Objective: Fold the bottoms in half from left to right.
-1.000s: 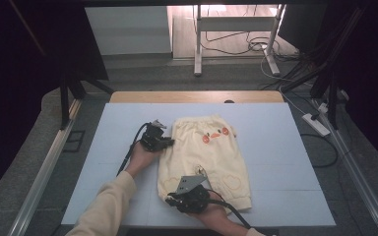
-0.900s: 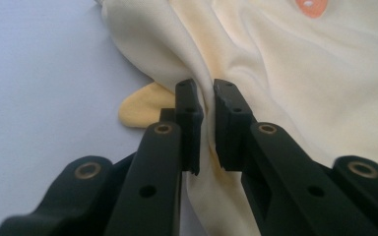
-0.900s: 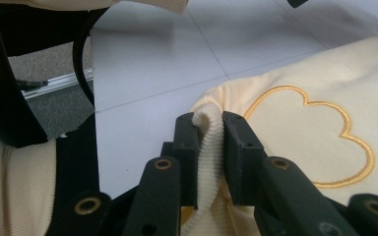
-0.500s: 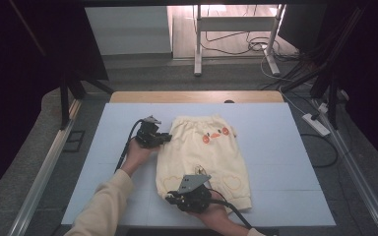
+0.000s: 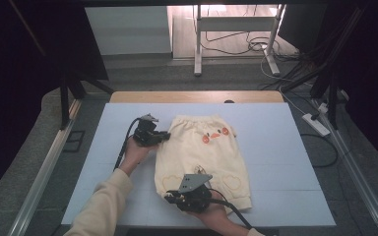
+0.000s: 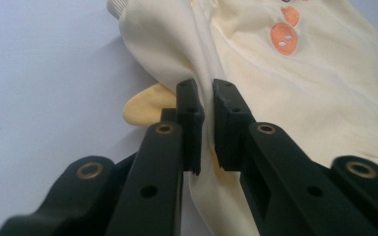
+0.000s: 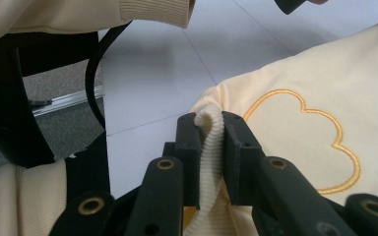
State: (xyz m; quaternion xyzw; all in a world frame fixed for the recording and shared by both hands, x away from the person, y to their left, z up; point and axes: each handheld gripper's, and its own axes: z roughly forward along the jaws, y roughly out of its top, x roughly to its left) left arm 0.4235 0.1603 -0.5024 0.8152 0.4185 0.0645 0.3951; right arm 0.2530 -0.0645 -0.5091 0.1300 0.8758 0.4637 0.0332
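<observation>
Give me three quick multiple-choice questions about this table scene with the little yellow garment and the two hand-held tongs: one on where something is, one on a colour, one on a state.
1. Where does the left tongs grip the pale yellow garment?
A. its left edge, near the far end
B. its right edge
C. its middle

2. What colour are the small patches near the garment's far end?
A. blue
B. orange
C. green

3. How does the right tongs stand?
A. wide open above the table
B. lying unused on the table
C. closed on the ribbed hem

Answers:
1. A: the high view shows it at the left side by the far corner.
2. B: the left gripper view shows them orange.
3. C: the right gripper view shows ribbed cloth pinched between both jaws.
</observation>
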